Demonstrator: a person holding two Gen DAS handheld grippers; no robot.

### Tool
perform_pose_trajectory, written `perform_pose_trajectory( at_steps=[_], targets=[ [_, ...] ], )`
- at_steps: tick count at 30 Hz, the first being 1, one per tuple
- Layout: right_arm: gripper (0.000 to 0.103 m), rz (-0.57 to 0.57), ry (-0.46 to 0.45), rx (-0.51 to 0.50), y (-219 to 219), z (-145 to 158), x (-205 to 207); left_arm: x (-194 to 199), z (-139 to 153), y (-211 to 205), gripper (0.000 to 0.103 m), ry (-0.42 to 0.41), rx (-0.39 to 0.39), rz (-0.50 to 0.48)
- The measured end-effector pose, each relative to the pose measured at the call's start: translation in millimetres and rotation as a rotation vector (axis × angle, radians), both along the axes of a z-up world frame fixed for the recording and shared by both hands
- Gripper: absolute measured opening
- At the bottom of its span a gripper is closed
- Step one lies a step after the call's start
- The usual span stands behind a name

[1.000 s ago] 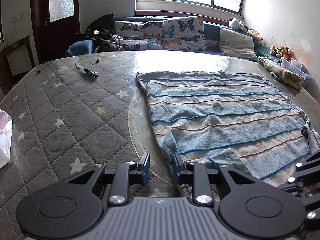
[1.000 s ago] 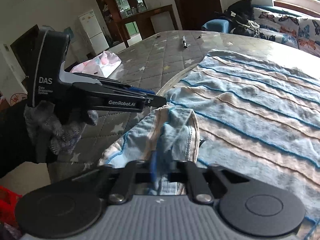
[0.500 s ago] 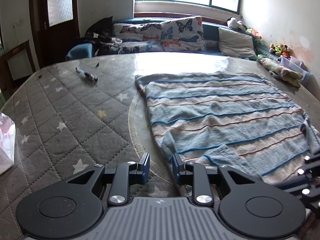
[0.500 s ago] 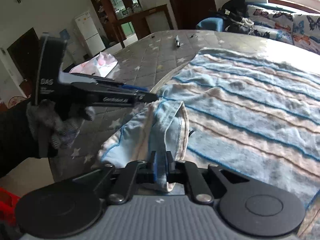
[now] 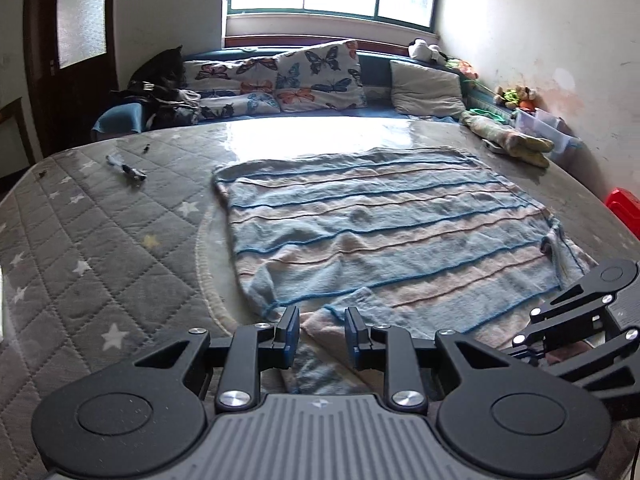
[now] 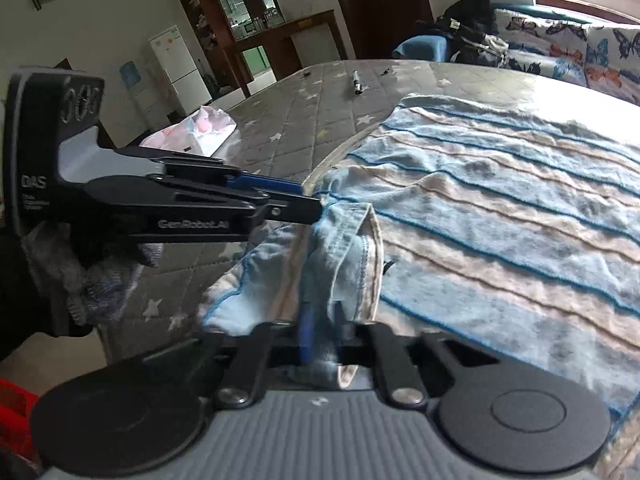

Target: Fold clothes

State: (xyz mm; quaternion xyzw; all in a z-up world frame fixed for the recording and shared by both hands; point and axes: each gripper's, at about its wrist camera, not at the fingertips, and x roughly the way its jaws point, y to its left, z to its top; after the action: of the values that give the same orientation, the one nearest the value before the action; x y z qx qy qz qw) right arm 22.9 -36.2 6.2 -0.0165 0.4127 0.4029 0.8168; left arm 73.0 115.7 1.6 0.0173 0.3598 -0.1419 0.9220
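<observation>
Grey quilted bedding with pale stars (image 5: 92, 248) stretches under both my tools, with a window and butterfly cushions (image 5: 316, 76) far ahead. My left gripper (image 5: 322, 330) stands released, its blue pads parted with a clear gap, and the near edge of the striped blue-and-peach garment (image 5: 384, 224) lies just beyond and below that gap, not pinched. My right gripper (image 6: 322, 326) is clenched on a bunched fold of that same garment (image 6: 500, 216): the cloth rises between the fingers and drapes forward over them in a lifted ridge. Ahead of the right jaws, the rest of the garment lies spread flat across the bed, stripes running crosswise. To the left of the right jaws, the left tool shows side-on, its tip touching or just beside the raised fold; I cannot tell which. A gloved hand (image 6: 92, 276) grips its handle. Farther out to the left of my left jaws, a dark pen (image 5: 132, 171) lies on the quilt, well apart from the garment. A pinkish bag (image 6: 192, 136) sits beyond the left tool in the right view.
</observation>
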Motion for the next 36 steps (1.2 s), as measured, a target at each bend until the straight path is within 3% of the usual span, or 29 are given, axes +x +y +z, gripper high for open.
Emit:
perform_pose_trajectory(
  at_steps=[8,14,24,36],
  targets=[
    [0.002,-0.014,-0.018,0.005,-3.0,3.6,-0.8,-4.0,-11.0,-10.1,0.027,0.035,-0.018,-0.037],
    [0.015,-0.025,-0.031,0.009,-5.3,6.3,-1.4,-13.9,-11.9,-12.5,0.027,0.053,-0.052,-0.053],
    [0.015,-0.059,0.020,0.048,-7.9,2.4,9.8,-44.2,-13.9,-11.4,0.026,0.078,-0.088,-0.091],
    [0.012,-0.033,0.008,-0.037,-2.8,-1.5,1.8,-79.1,-11.7,-16.8,0.028,0.091,-0.071,-0.179]
  ],
)
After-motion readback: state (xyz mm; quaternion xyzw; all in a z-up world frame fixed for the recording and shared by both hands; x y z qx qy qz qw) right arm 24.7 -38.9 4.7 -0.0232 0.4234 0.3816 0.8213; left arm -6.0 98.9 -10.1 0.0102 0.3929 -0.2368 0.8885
